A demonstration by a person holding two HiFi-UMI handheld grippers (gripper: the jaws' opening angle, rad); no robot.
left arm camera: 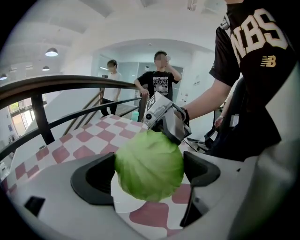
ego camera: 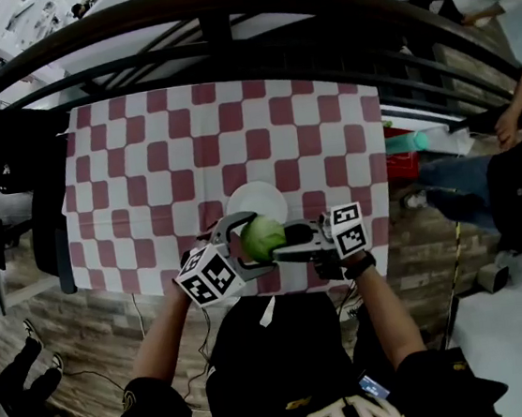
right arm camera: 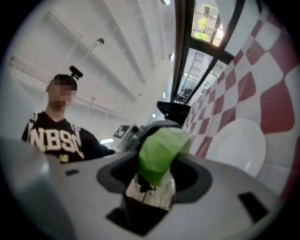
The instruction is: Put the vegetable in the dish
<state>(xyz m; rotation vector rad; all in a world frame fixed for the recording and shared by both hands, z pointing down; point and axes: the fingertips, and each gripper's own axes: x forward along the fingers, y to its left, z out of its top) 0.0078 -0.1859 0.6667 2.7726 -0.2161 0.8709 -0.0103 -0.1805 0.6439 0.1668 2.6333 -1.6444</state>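
A round green cabbage [ego camera: 263,237] hangs just above the near rim of the white dish [ego camera: 257,199], which sits on the red-and-white checked tablecloth. My left gripper [ego camera: 249,242] is open wide around the cabbage [left arm camera: 149,166]; one jaw sits close against its side and a gap shows at the other. From the opposite side my right gripper [ego camera: 290,239] meets it. In the right gripper view the cabbage [right arm camera: 161,152] sits between that gripper's jaws, with dark gaps on both sides. The dish [right arm camera: 239,145] lies just beyond. Under the cabbage, part of the dish [left arm camera: 123,202] shows.
The checked table [ego camera: 143,170] ends close to my body, with wooden floor on both sides. A dark curved railing [ego camera: 218,10] runs behind the table. People stand at the right [ego camera: 500,3], and bags and boxes [ego camera: 423,145] lie beside the table's right edge.
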